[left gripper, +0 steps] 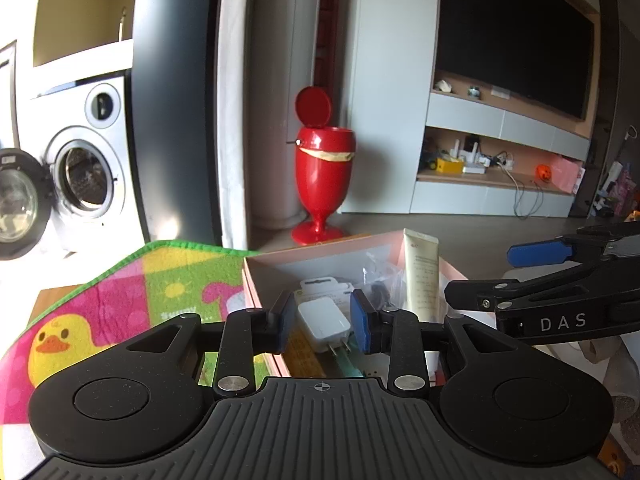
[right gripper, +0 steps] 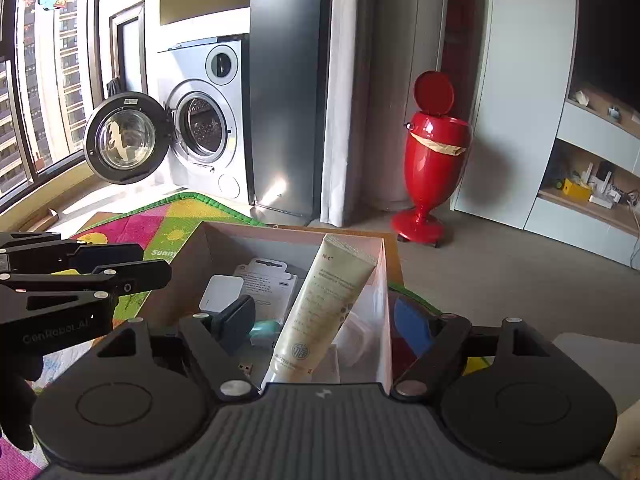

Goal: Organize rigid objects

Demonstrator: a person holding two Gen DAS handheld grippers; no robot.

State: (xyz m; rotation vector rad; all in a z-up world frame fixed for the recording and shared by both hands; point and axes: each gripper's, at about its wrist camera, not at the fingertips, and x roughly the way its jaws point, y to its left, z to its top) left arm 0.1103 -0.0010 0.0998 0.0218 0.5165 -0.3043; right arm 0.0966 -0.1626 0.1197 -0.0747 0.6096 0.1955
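Your left gripper (left gripper: 324,322) pinches the white charger (left gripper: 324,320) over the pink box (left gripper: 256,280). Your right gripper (right gripper: 324,320) gapes wide, the cream tube (right gripper: 320,304) leaning untouched between its fingers toward one o'clock.

From where I sit I see a washing machine (right gripper: 204,128) standing with its round door (right gripper: 124,138) swung open, beside a tall window (right gripper: 24,92) showing tower blocks outside. Sun falls bright across the floor (right gripper: 500,264) and a colourful duck-print play mat (left gripper: 120,308). A red pedestal bin (left gripper: 322,168) stands lid-up by a pale curtain (left gripper: 236,100). Further right, a dark television (left gripper: 512,36) hangs above cluttered shelves (left gripper: 496,168).
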